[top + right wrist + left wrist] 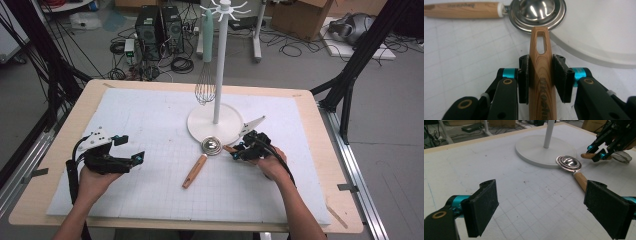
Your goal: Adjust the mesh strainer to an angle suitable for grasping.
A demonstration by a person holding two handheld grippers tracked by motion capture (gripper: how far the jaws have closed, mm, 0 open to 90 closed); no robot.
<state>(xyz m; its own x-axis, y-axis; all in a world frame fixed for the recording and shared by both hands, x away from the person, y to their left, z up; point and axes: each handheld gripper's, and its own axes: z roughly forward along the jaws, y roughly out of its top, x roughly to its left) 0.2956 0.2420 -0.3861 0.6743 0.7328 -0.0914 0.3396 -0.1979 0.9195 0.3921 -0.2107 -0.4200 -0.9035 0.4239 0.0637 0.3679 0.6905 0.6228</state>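
Observation:
My right gripper is shut on the wooden handle of a spatula, whose pale head points away toward the back right. The handle's slotted end almost touches the steel bowl of a wooden-handled ladle. That ladle lies on the white mat just in front of the white stand's round base. A whisk with a mint handle hangs from the stand. My left gripper rests at the left of the mat, open, nothing between its pads. The left gripper view takes in the ladle and the right gripper.
The stand's post rises at the centre back with hooks on top. The gridded mat covers most of the wooden table. Black frame legs, cables and boxes are on the floor beyond the table.

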